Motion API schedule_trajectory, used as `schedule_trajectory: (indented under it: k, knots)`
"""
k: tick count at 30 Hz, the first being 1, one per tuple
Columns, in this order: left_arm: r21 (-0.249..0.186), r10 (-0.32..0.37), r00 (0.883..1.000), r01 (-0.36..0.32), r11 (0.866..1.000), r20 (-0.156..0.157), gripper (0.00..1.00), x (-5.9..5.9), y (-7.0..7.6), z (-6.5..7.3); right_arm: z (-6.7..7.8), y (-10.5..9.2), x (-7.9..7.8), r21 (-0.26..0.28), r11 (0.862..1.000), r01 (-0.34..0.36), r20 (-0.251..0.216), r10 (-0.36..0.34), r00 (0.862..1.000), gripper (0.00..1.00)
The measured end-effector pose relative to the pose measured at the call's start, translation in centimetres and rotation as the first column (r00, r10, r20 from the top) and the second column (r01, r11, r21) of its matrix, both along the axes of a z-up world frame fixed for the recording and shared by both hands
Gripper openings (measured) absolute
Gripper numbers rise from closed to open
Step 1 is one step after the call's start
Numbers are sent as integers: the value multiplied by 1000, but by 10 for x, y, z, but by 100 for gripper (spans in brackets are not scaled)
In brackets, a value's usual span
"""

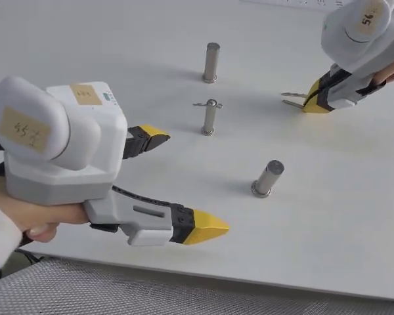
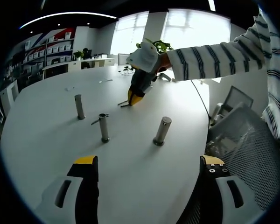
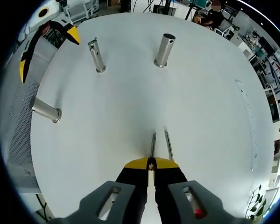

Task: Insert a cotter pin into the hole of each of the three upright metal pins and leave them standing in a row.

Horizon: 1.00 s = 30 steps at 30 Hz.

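right gripper (image 1: pixel 310 100): upper body cut off by the top and right edges of the head view.
held cotter pin (image 3: pixel 153 144): loop end hidden between the pinched jaw tips; two legs poking out ahead.
inserted cotter pin (image 1: pixel 207 104): depth through the middle metal pin (image 1: pixel 209 123) too small to judge.
near metal pin (image 1: pixel 268 178), far metal pin (image 1: pixel 211 63): cross holes impossible to make out.
hand (image 1: pixel 43 220): cut by the left edge, fingers tucked under the left gripper (image 1: pixel 189 182).
small objects (image 2: pixel 105 80) on the far tabletop: too tiny to identify in the left gripper view.
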<state>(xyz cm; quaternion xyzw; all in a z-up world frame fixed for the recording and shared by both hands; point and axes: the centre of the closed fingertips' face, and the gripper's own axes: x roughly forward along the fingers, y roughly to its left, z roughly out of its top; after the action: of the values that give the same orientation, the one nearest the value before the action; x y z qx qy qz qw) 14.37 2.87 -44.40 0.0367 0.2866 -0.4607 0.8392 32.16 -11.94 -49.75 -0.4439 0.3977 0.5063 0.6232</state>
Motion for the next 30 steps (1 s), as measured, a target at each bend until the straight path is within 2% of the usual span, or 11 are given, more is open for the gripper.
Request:
schedule_trajectory:
  k: [4,7,9,13,15,17,20,24,30]
  knots:
    - [6,2,1000,-2,1000,-1,88,1,1,-1,0,2,0,-10,1000,7,6,-7,1000,0]
    - [-2,5,1000,-5,1000,-5,88,2,1,-1,-1,3,2,-2,1000,12,42,-12,999,0]
    - [-2,5,1000,-5,1000,-5,88,2,2,-2,-2,3,2,-3,1000,-1,49,1,999,0]
    - [0,0,1000,0,1000,-7,88,2,2,-2,-1,4,1,22,999,35,22,-35,999,0]
    - [2,0,1000,1,1000,-8,88,3,2,-2,-1,5,6,24,999,31,14,-31,999,0]
    - [3,0,1000,0,1000,-5,88,3,2,-2,-1,5,2,26,999,34,9,-34,999,0]
    - [19,11,1000,-11,1000,13,86,6,5,-1,-1,5,1,50,998,42,12,-43,999,0]
    - [12,22,1000,-22,1000,22,86,9,6,1,0,6,-2,70,996,55,13,-56,998,0]
    - [18,18,999,-18,1000,28,86,9,7,4,1,6,-6,70,996,54,20,-55,998,0]
